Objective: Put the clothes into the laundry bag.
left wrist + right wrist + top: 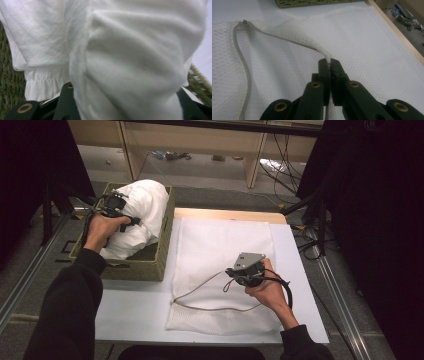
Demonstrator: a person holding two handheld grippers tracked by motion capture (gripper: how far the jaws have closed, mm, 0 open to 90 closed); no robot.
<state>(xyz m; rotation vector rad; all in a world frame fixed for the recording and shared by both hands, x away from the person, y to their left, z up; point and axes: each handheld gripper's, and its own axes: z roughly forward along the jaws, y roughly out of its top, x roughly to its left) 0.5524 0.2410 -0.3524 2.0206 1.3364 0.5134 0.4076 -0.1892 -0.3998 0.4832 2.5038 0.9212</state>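
In the high view, a white mesh laundry bag (pixel 220 270) lies flat on the white table (pixel 135 312), covering most of its middle and right part and reaching from the far edge almost to the near edge. A grey zipper edge (pixel 200 302) curves across the bag's near half. The right tongs (pixel 231 271) sit over the bag's middle, held by the right hand (pixel 267 292), with a grey plate on top. At the table's far left corner stands a woven green basket (pixel 165 245), part of it hanging past the left edge. A bundle of white cloth (pixel 145 207) bulges out of it. The left hand (pixel 100 230) holds the left tongs (pixel 134 221) against this cloth.

In the left gripper view, the white cloth (pixel 130 62) rises between the two black jaws, which stand apart on either side of a thick fold; a gathered hem shows at lower left, the basket weave (pixel 7 82) behind it.

In the right gripper view, the right tongs (pixel 329 62) are pressed together, pinching a raised fold of the mesh laundry bag (pixel 294 35). The zipper edge (pixel 243 67) loops at the left, and the basket (pixel 312 2) stands at the far edge.
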